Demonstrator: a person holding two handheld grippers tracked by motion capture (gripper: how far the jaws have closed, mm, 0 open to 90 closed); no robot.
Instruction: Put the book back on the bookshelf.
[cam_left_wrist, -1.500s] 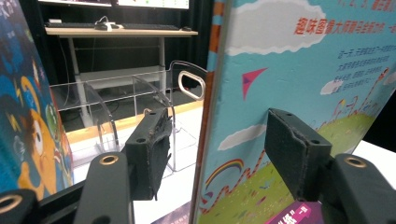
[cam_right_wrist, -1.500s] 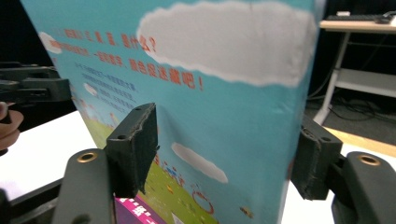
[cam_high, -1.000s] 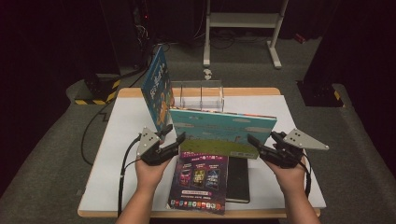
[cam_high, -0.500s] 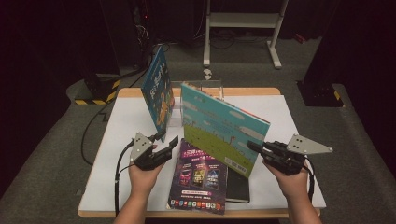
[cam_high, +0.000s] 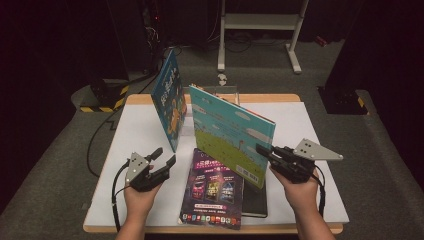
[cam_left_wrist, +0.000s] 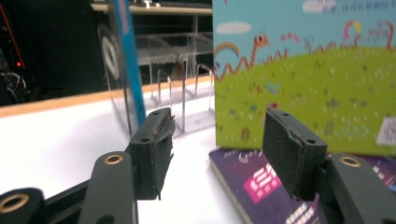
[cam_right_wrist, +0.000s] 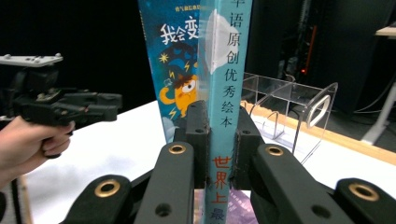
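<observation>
- The right gripper (cam_high: 264, 151) pinches the spine edge of the landscape picture book (cam_high: 231, 134), its jaws pressed on it from both sides; the book stands tilted above the worktop (cam_high: 130, 135).
- The left gripper (cam_high: 166, 156) hangs with jaws spread and nothing between them, just left of the purple book (cam_high: 212, 187).
- The purple book lies flat under the held book, on top of a black book (cam_high: 255, 200).
- Farther off, a blue book (cam_high: 170, 102) leans upright by the clear acrylic rack (cam_right_wrist: 289, 109).
</observation>
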